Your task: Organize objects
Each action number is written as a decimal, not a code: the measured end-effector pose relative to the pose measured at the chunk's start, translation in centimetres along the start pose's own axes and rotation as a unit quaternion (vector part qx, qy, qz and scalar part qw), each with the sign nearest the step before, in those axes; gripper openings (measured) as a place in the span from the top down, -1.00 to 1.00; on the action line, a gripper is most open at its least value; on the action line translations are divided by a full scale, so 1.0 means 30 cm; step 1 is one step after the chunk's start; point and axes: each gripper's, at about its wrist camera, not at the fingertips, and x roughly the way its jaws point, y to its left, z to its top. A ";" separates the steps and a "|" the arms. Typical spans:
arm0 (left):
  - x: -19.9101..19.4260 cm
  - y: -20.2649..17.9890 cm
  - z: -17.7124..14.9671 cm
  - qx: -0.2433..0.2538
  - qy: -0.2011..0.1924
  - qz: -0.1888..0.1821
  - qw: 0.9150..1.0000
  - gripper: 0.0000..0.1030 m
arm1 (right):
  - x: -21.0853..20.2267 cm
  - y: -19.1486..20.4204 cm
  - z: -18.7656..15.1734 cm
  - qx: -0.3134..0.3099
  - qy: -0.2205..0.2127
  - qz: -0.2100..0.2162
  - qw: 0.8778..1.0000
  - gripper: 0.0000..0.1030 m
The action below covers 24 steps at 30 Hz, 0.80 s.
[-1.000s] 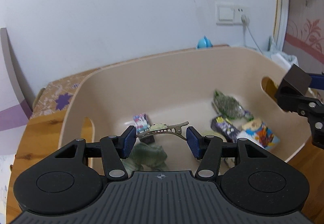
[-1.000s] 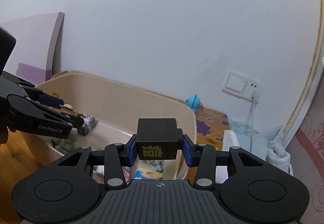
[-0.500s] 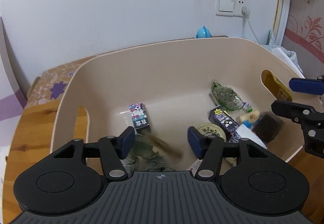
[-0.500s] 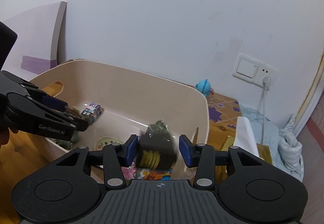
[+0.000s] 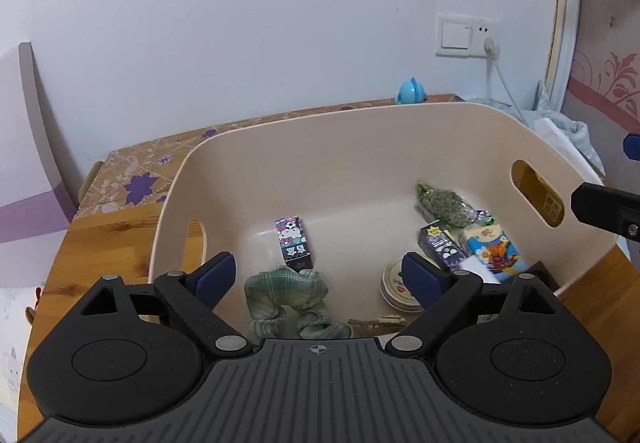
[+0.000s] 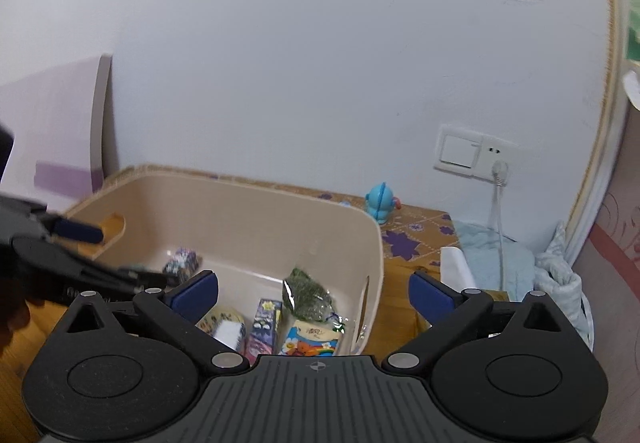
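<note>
The beige plastic tub (image 5: 360, 147) on the wooden table (image 5: 108, 247) holds a green plaid cloth (image 5: 284, 293), a cartoon-printed box (image 5: 293, 243) behind it, a round tin (image 5: 394, 285), and a crinkly green packet (image 5: 442, 201) near the tub's right handle. Left gripper (image 5: 316, 275) and right gripper (image 6: 314, 293) both have jaws spread, holding nothing.

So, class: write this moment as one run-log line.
left gripper: open, empty | right gripper: open, empty | both over beige bin | hair clip, black cube: in bin
</note>
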 end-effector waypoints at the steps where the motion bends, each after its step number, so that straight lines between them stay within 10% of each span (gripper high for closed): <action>1: -0.011 -0.003 -0.002 0.001 -0.003 0.002 1.000 -0.78 | -0.012 -0.002 0.001 0.006 -0.006 -0.001 1.000 -1.00; 24: -0.244 -0.009 -0.056 -0.003 -0.034 -0.012 0.999 -0.80 | -0.147 0.059 -0.026 0.017 0.019 0.019 0.999 -1.00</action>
